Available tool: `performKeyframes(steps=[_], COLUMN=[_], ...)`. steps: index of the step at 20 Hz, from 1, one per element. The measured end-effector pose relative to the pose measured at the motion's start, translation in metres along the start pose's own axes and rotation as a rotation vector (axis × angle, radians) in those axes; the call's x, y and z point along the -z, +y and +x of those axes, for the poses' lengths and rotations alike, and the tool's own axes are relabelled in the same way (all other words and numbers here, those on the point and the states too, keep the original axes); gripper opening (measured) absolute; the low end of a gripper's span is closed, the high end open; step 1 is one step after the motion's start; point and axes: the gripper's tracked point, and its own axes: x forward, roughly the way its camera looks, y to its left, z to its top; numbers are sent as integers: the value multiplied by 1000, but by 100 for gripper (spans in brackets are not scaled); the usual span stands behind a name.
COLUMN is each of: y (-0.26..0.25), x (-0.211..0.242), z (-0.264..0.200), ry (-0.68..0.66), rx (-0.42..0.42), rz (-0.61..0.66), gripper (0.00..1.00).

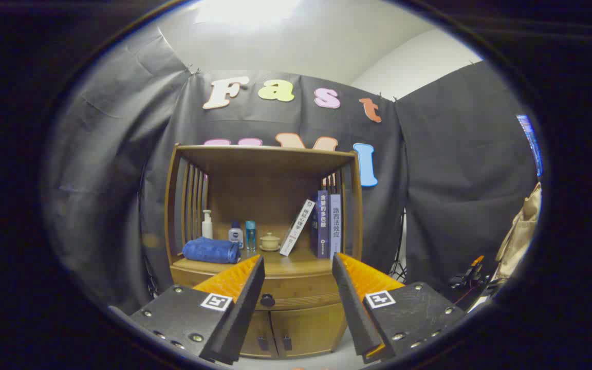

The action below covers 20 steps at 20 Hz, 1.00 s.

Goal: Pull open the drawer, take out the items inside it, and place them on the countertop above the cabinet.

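A wooden cabinet point(265, 169) stands straight ahead against the black cloth. Its drawer point(296, 292) is closed, with a dark round knob point(267, 299) showing between my fingers, close to the left one. My gripper point(298, 267) is open, well short of the cabinet, holding nothing. The countertop point(303, 267) lies just above the drawer and carries a rolled blue towel point(211, 250), a white pump bottle point(207, 224), two small bottles point(243, 235), a small lidded cup point(270, 241) and three books point(319, 224). What is inside the drawer is hidden.
Two lower cabinet doors point(288, 331) with small handles sit under the drawer. Slatted side panels point(190, 200) and a top shelf point(265, 154) frame the countertop. A beige cloth point(519, 234) and clamps on stands point(468, 277) are off to the right.
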Motion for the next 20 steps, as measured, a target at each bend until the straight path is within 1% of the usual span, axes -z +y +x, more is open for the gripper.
performKeyframes(steps=[5,10,20], y=[-6,-10,2], x=[-3,6,18], z=[-3,-2,7], ry=[-30,-10,26], rx=[24,37,3], rz=[28,34,43], gripper=[79,79,79])
